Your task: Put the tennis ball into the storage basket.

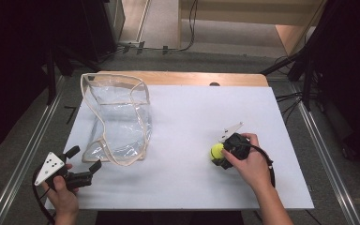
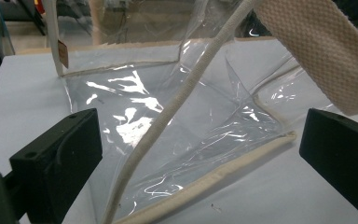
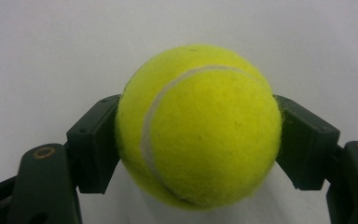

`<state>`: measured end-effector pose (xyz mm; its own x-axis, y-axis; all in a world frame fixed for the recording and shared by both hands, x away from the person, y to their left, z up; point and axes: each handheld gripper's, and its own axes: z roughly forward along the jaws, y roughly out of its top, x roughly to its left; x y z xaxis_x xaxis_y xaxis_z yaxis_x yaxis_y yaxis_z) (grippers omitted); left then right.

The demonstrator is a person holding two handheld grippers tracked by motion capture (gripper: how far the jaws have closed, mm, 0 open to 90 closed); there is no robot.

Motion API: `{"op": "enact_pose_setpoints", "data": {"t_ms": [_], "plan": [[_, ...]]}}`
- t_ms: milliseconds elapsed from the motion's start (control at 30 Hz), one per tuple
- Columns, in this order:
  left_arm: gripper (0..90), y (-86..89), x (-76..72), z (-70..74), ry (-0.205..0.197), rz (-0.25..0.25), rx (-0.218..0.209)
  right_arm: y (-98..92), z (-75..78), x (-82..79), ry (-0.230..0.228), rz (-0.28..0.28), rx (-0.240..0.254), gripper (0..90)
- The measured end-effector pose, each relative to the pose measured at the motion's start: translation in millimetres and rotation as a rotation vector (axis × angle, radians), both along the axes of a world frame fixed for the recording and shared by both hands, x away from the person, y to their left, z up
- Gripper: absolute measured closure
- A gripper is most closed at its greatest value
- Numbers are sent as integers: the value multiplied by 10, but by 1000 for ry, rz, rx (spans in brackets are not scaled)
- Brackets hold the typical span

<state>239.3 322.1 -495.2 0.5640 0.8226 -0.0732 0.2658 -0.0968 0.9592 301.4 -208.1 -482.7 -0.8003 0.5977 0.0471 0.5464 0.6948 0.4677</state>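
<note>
High view: clear bag (image 1: 117,119) lies open on the white surface (image 1: 187,112); right gripper (image 1: 221,154) pinches tennis ball (image 1: 216,150) (left gripper (image 1: 85,164) fingers spread).

Yellow tennis ball (image 3: 198,126), clamped between jaws

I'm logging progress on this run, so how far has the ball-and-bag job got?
Done: the right tongs have shut on the tennis ball, both pads pressing its sides, with the ball by the white table cover. In hand: the left tongs stand open facing the clear bag, gripping nothing. Left, probably: holding the bag open and carrying the ball across into it.
</note>
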Motion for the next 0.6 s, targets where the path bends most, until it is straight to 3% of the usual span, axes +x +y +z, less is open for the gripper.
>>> {"op": "enact_pose_setpoints", "data": {"t_ms": [600], "plan": [[0, 1, 3, 0, 3, 1, -1, 38, 110, 30, 0, 30, 1, 229]]}}
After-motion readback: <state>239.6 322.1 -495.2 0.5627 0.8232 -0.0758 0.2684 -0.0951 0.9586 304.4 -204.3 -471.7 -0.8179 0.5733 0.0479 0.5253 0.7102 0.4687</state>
